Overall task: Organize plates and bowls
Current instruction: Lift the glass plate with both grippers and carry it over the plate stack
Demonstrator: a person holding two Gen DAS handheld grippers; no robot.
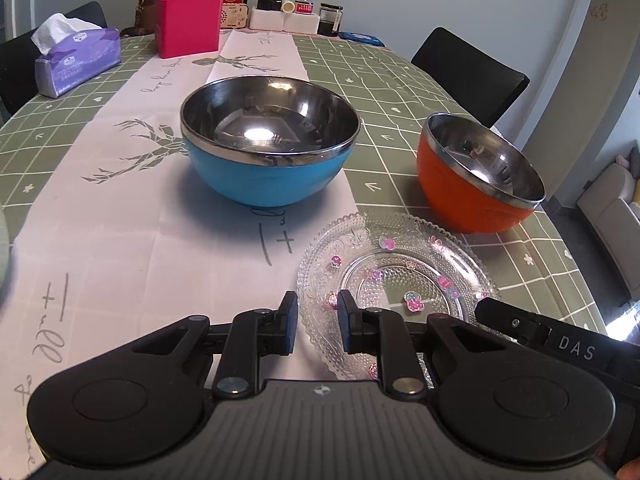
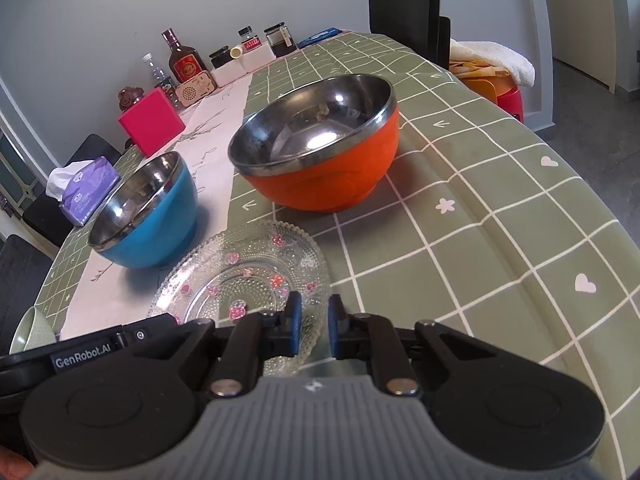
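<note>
Both grippers, left gripper (image 1: 318, 312) and right gripper (image 2: 311, 316), were clamped on the glass plate (image 1: 400, 276) rim at lower centre of frame.

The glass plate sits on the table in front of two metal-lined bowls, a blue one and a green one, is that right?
Not quite: beside the blue bowl stands an orange bowl, not a green one. The right wrist view shows both behind the glass plate on the table.

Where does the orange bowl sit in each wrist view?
Left wrist: orange bowl at right of middle, beyond the glass plate.
Right wrist: orange bowl at centre, just above the glass plate.
Shared landmark: blue bowl, to its left in both.
</note>
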